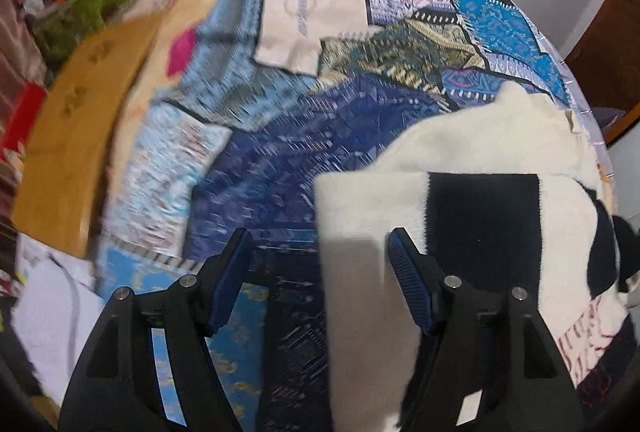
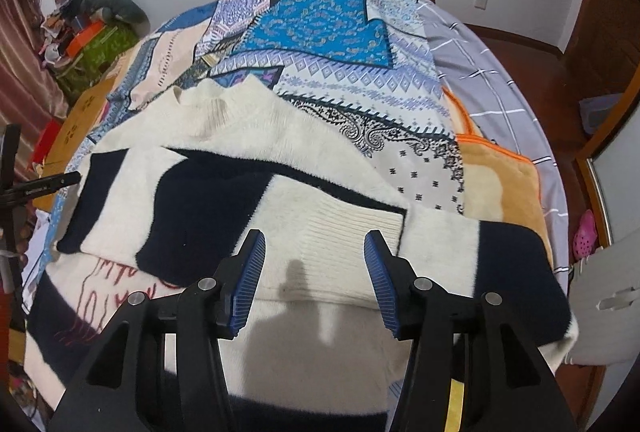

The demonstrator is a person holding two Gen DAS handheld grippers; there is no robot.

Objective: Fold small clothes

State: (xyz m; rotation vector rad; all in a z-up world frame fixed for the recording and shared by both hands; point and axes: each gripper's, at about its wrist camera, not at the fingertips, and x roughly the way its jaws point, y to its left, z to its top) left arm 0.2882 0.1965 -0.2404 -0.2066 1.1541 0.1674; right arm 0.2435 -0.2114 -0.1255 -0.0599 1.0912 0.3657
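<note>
Jaws of both my left gripper (image 1: 320,252) and right gripper (image 2: 314,252) stand apart, empty, above the cream-and-navy sweater (image 2: 248,191) on the patchwork bedspread (image 2: 332,31). Risk: pinching bedspread with knit, dragging the folded sleeve (image 2: 328,228) askew.

Both views downward (sweater (image 1: 400,159) shared)

Cream-and-navy fuzzy sweater (image 2: 248,199), sleeves folded inward, flat on patchwork bedspread (image 2: 328,31)
</note>
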